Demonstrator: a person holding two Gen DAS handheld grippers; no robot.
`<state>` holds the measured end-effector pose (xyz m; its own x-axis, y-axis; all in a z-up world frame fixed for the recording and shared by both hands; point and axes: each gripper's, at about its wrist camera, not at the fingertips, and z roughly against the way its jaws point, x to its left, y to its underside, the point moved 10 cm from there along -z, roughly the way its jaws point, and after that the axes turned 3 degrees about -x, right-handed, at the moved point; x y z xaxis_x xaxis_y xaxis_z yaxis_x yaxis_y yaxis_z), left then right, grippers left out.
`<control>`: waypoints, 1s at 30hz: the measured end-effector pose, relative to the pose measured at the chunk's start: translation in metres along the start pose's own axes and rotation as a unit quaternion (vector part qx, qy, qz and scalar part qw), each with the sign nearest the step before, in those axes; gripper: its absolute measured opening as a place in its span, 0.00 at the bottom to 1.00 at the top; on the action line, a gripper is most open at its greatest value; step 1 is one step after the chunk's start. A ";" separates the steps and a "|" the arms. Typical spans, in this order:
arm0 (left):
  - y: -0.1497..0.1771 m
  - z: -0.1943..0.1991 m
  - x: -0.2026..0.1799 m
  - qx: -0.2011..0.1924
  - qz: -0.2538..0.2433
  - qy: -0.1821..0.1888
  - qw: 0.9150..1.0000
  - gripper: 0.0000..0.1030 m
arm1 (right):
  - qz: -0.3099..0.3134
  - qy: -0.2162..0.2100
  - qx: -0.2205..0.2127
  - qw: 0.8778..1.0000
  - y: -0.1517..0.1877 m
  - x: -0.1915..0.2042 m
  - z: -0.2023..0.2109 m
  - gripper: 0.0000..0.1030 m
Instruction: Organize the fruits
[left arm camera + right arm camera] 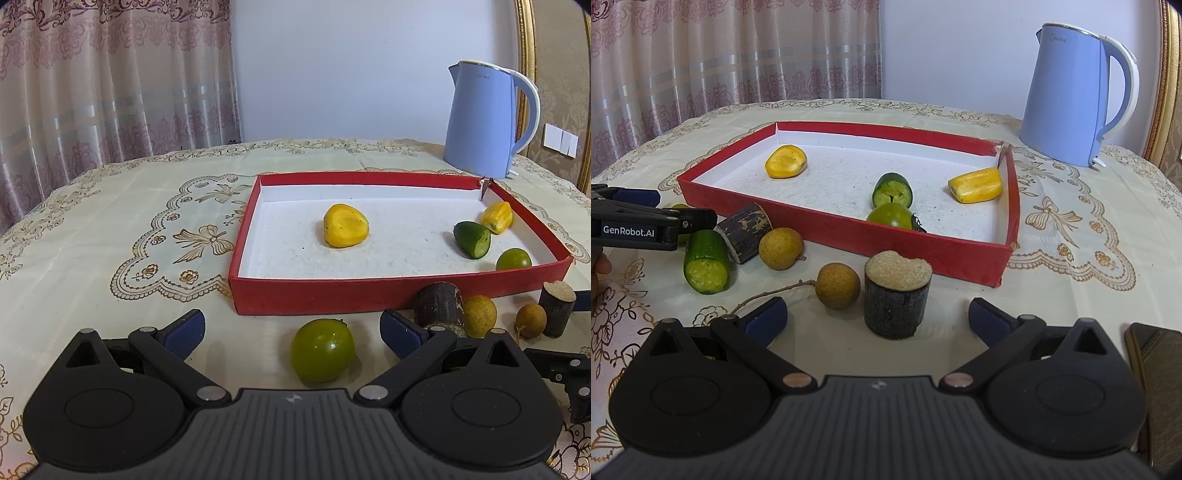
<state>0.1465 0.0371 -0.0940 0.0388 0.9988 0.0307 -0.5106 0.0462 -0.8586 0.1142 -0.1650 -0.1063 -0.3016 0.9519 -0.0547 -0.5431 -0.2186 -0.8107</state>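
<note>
Covering table, embroidered cream cloth [110, 206]; patterned curtain [92, 74], white wall [332, 66] behind.

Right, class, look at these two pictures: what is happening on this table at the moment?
A person with a gripper in each hand is sorting fruit pieces into a red tray. Four pieces already lie inside it: two yellow pieces, a cucumber piece and a green tomato. The left gripper is open with a green tomato on the cloth between its fingers, not yet gripped. The right gripper is open around an upright sugarcane piece. Two longans, another cucumber piece and another sugarcane piece wait outside the tray.
</note>
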 end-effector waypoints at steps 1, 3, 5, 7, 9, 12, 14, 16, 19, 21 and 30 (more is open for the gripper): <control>0.000 0.000 0.000 0.000 0.000 0.000 1.000 0.99 | 0.000 0.000 0.000 1.000 0.000 0.000 0.000 1.00; 0.000 0.000 0.000 0.000 0.000 0.000 1.000 0.99 | 0.000 0.000 0.000 1.000 0.000 0.000 0.000 1.00; 0.000 0.000 0.000 0.000 0.000 0.000 1.000 0.99 | 0.000 0.000 0.000 1.000 0.000 0.000 0.000 1.00; 0.000 0.000 0.000 0.000 0.001 0.000 1.000 0.99 | 0.001 0.001 0.000 1.000 0.000 0.000 0.000 1.00; -0.001 0.000 0.001 0.000 0.002 0.000 1.000 0.99 | 0.001 0.002 0.000 1.000 0.000 0.000 0.000 1.00; -0.001 0.001 0.001 0.000 0.002 0.000 1.000 0.99 | 0.002 0.002 0.000 1.000 0.000 0.000 0.000 1.00; -0.001 0.001 0.001 0.000 0.002 0.000 1.000 0.99 | 0.002 0.002 0.000 1.000 0.000 0.000 0.000 1.00; -0.001 0.001 0.001 0.000 0.001 0.000 1.000 0.99 | 0.002 0.002 0.000 1.000 0.000 0.000 0.000 1.00; -0.001 0.001 0.001 0.000 -0.001 0.001 1.000 0.99 | 0.002 0.002 0.000 1.000 0.000 0.000 0.000 1.00; 0.000 0.001 0.000 0.001 -0.003 0.002 1.000 0.99 | 0.002 0.002 0.000 1.000 0.000 0.000 0.000 1.00; 0.003 -0.003 -0.005 0.010 -0.005 0.018 1.000 0.45 | 0.002 0.002 0.000 1.000 0.000 0.000 0.000 1.00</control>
<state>0.1475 0.0324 -0.0988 0.0741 0.9970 0.0201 -0.5274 0.0563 -0.8478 0.1145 -0.1651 -0.1063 -0.3005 0.9519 -0.0603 -0.5419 -0.2224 -0.8105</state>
